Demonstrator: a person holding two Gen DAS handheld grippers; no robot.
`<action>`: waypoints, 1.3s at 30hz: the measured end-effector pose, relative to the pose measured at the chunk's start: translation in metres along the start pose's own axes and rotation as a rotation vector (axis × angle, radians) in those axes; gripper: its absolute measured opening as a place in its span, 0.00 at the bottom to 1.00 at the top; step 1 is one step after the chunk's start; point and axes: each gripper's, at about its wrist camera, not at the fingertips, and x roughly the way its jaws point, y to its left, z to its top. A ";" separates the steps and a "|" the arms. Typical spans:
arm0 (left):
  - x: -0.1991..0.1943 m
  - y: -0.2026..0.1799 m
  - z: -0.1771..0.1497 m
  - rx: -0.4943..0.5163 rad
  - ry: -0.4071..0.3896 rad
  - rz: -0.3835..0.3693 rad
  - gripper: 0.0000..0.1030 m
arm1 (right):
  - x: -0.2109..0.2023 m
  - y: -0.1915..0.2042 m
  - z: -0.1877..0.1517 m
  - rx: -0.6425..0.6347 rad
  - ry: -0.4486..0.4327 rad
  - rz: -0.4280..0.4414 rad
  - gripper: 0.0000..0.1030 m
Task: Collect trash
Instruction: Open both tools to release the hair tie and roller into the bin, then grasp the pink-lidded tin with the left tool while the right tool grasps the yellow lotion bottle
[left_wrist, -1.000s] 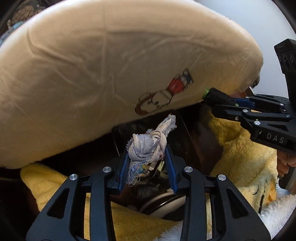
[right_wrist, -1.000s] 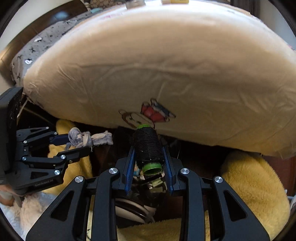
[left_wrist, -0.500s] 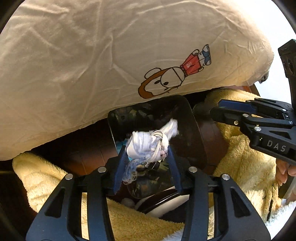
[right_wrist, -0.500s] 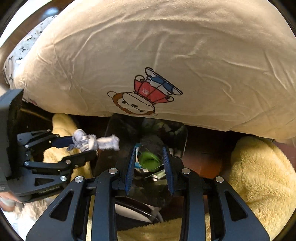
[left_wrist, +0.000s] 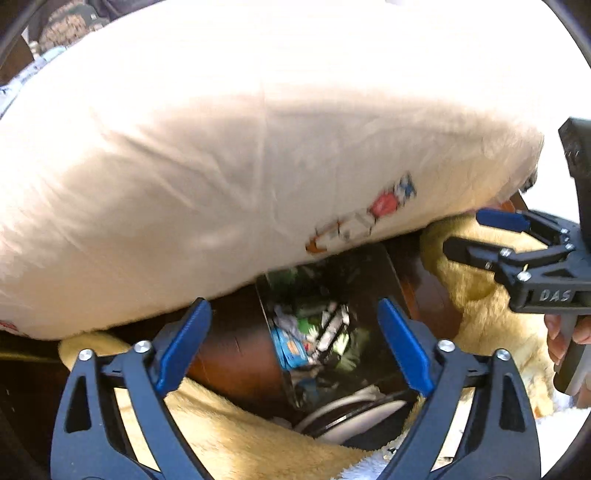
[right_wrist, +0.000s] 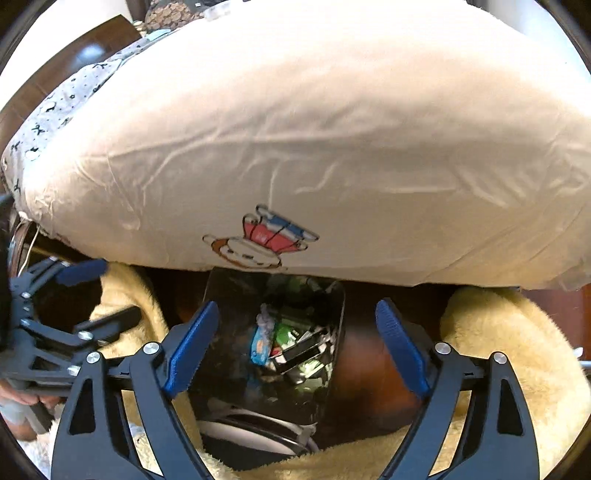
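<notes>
Left wrist view: left gripper (left_wrist: 293, 343) just sprung wide, nothing between jaws; blurred trash (left_wrist: 314, 328) down in dark bin (left_wrist: 373, 295); right gripper (left_wrist: 476, 236) empty beside fleece (left_wrist: 476, 295).

Right wrist view: sharper; right gripper (right_wrist: 295, 345) likewise just opened, empty; cream pillow (right_wrist: 295, 147) overhanging bin (right_wrist: 221, 295) rim; rag (right_wrist: 266, 319) atop trash (right_wrist: 284, 343).

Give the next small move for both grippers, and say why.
Probably lift both away from the trash bin and look for more litter: left gripper and right gripper have just opened, nothing sits between their fingers, and scraps lie inside the bin.
</notes>
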 end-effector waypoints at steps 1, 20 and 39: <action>-0.008 0.002 0.005 0.001 -0.022 0.008 0.88 | -0.003 -0.001 0.003 -0.005 -0.010 -0.008 0.88; -0.070 0.076 0.135 -0.048 -0.265 0.150 0.91 | -0.050 0.013 0.183 -0.099 -0.278 -0.037 0.91; 0.004 0.121 0.243 -0.074 -0.181 0.138 0.91 | 0.051 0.018 0.323 -0.118 -0.207 -0.126 0.91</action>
